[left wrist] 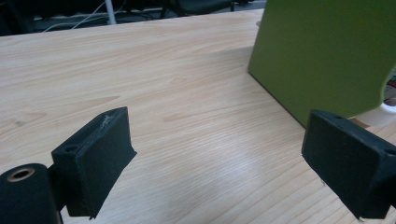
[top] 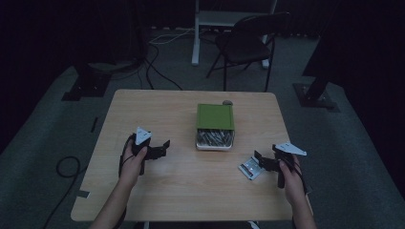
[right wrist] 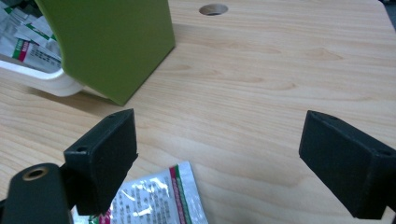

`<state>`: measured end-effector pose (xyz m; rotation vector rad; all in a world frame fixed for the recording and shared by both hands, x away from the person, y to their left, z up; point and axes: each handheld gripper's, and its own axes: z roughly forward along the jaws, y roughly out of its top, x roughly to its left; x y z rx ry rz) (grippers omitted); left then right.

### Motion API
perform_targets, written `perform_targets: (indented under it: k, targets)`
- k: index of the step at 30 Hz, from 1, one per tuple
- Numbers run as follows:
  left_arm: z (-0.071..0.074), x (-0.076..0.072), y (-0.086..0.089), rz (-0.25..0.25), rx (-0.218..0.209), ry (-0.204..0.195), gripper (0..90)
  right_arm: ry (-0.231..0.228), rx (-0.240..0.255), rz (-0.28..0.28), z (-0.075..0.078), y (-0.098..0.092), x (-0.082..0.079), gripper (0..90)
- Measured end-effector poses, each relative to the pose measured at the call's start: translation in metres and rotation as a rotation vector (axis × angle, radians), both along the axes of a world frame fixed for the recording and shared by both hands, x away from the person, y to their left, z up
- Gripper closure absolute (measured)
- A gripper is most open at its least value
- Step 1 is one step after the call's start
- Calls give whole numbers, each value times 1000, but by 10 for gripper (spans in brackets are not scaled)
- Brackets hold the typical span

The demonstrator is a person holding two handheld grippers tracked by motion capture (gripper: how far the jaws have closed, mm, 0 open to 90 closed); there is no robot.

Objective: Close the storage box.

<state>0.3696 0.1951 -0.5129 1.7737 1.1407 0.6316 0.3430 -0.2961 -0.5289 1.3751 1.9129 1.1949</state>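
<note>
A silver sachet (top: 251, 168) lies flat on the tabletop (top: 191, 191), just left of the right gripper (top: 260, 161), whose jaws are spread. The left gripper (top: 165, 144), also spread, is farther off.

Dim room with black-draped walls, grey carpeted floor (top: 47, 129), light wooden rectangular table (top: 191, 191) in the middle, black folding metal chair (top: 246, 45) beyond it, white metal stand leg (top: 196, 33) near the chair, dark cables (top: 153, 67) trailing across the carpet
</note>
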Motion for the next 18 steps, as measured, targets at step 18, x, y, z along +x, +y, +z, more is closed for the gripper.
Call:
perform_targets:
  k: [18]
  targets:
    - [-15, -17, 36, 83, 11, 41, 94, 29, -41, -33, -12, -27, -28, 113]
